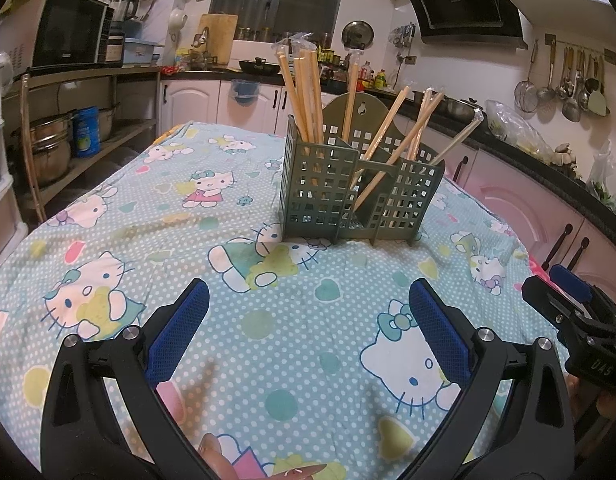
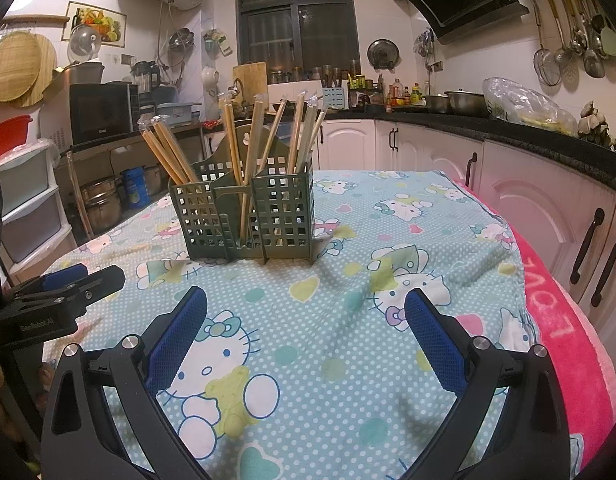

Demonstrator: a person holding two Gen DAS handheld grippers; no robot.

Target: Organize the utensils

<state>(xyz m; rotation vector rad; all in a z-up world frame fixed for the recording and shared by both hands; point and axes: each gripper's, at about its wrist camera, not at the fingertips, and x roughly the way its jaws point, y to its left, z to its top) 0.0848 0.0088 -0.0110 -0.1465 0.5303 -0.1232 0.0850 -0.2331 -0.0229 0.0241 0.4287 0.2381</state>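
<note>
A dark green slotted utensil holder (image 1: 357, 188) stands upright on the patterned tablecloth (image 1: 188, 240), holding several wrapped wooden chopsticks (image 1: 304, 96) spread over its compartments. It also shows in the right wrist view (image 2: 244, 216) with its chopsticks (image 2: 252, 140). My left gripper (image 1: 308, 316) is open and empty, low over the cloth, short of the holder. My right gripper (image 2: 306, 316) is open and empty, also short of the holder. The right gripper (image 1: 567, 300) shows at the right edge of the left wrist view; the left gripper (image 2: 68, 280) shows at the left of the right wrist view.
Kitchen counters (image 2: 507, 128) with pots and bottles run behind and to the right of the table. Shelves with a microwave (image 1: 68, 32) and pots stand on the left. A pink towel (image 2: 555, 312) lies under the cloth's right edge.
</note>
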